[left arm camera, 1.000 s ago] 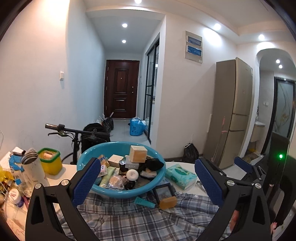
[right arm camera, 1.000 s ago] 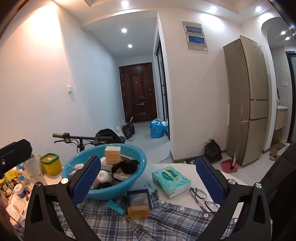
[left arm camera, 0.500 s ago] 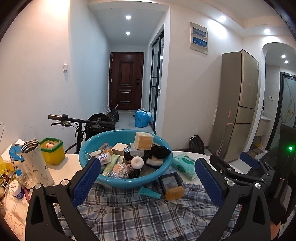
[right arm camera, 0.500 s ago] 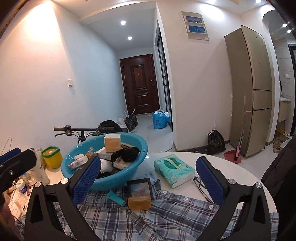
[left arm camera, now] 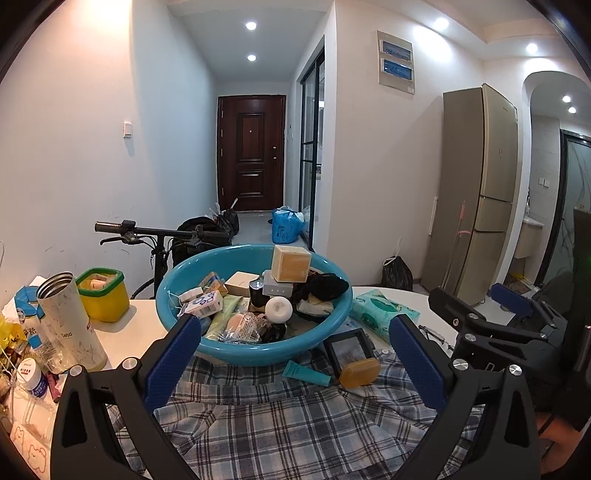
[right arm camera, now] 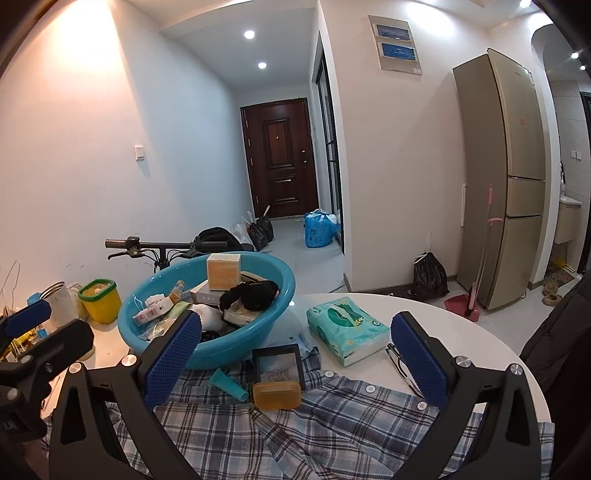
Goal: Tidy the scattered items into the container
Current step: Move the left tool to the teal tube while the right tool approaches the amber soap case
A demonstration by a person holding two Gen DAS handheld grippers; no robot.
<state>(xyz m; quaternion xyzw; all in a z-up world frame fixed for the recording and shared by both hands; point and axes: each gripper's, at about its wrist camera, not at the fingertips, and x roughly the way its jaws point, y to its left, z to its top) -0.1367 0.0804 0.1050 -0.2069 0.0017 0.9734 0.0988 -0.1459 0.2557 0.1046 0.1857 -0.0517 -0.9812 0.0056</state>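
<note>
Round blue plastic basin (right arm camera: 284, 284): near rim hidden behind left finger. Plaid cotton shirt (right arm camera: 332, 424) cut off by bottom edge, below fingers. Thin wire-frame glasses (right arm camera: 397, 360) partly behind right finger.

Light: bright, even; recessed ceiling spots (left arm camera: 250, 26) down the hallway and overhead
Glare: warm patch high on the left wall (right arm camera: 88, 48) in the right view; spots bloom white
Edges: strong fisheye bending; black corners
Focus: sharp throughout; no blur
</note>
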